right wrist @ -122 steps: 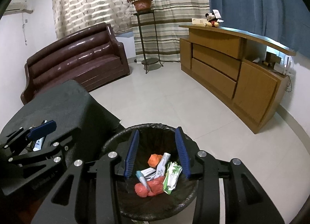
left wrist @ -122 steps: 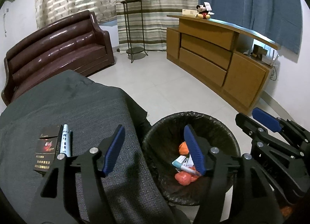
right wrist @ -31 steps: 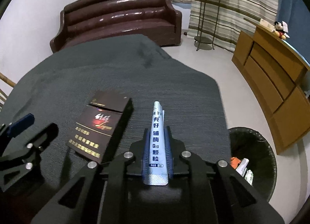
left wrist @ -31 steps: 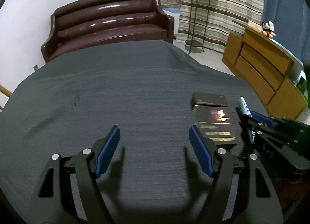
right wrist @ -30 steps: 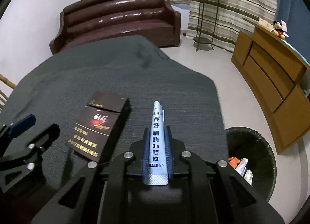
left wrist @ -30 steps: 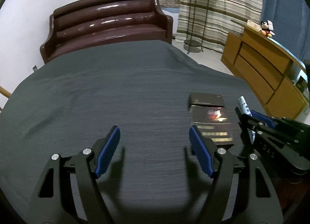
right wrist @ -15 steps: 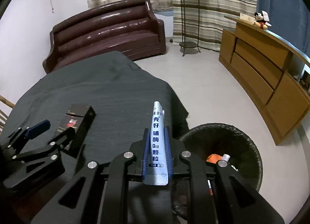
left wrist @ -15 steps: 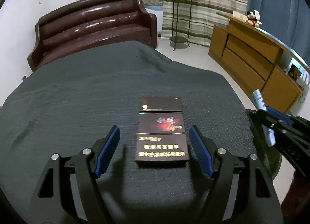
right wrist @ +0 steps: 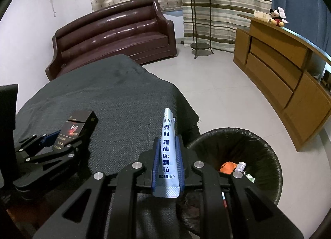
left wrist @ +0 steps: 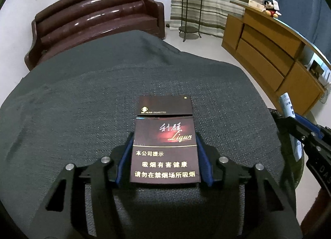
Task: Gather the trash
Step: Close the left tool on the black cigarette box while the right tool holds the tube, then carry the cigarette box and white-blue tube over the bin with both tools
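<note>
A dark cigarette pack point(left wrist: 165, 150) with its lid flipped open lies on the grey-clothed table point(left wrist: 82, 104). My left gripper point(left wrist: 164, 137) straddles it and its jaws are closing, with the blue pads point(left wrist: 124, 156) against the pack's two long sides. From the right wrist view, the pack point(right wrist: 76, 129) sits between the left gripper's point(right wrist: 62, 141) fingers at the left. My right gripper point(right wrist: 167, 141) is shut on a pale blue sachet point(right wrist: 168, 146) that stands upright between its pads, near the table's right edge. The sachet point(left wrist: 286, 104) also shows at the far right of the left wrist view.
A black-lined trash bin point(right wrist: 269, 152) with several scraps inside stands on the floor just right of the table. A brown leather sofa point(right wrist: 115, 32) is behind the table, a wooden sideboard point(right wrist: 279, 57) runs along the right wall, and a plant stand point(right wrist: 198, 22) is by the curtains.
The left gripper moved over the cigarette pack and its jaws narrowed onto the pack's sides. The right gripper carried the sachet rightward, bringing the bin closer below it.
</note>
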Demonstrator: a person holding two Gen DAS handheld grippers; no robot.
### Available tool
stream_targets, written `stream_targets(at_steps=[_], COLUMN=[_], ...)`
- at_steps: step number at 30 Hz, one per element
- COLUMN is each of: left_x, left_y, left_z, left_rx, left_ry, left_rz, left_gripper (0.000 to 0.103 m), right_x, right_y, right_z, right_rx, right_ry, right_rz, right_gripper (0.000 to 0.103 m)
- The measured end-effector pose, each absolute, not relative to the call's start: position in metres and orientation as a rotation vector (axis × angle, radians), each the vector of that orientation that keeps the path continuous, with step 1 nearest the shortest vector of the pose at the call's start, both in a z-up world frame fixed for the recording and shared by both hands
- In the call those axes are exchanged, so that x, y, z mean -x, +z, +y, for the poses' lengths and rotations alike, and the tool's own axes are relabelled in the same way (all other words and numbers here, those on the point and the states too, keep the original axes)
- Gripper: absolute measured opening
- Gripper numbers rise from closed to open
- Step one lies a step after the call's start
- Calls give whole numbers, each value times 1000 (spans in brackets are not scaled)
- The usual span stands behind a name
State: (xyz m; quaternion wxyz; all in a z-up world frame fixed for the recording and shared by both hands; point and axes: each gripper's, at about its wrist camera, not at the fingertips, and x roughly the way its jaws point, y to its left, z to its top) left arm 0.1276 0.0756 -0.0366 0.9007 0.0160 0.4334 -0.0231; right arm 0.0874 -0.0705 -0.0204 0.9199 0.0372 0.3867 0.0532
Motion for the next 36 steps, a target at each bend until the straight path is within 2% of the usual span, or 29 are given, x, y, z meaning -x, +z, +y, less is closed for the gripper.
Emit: stream_targets(at_steps=[17,36], left_x=[-89,-49], left_y=[-3,21], left_z=[58,-19], left_rx=[-41,-90], left_ry=[-90,-221], left_rz=[754,639], left_gripper=[53,53], right_x=[-55,-10], right_y=[-14,-2], right_z=[-92,-146], right_rx=[-82,-97], right_ry=[65,-54], right_rz=[741,673], right_gripper=[16,16])
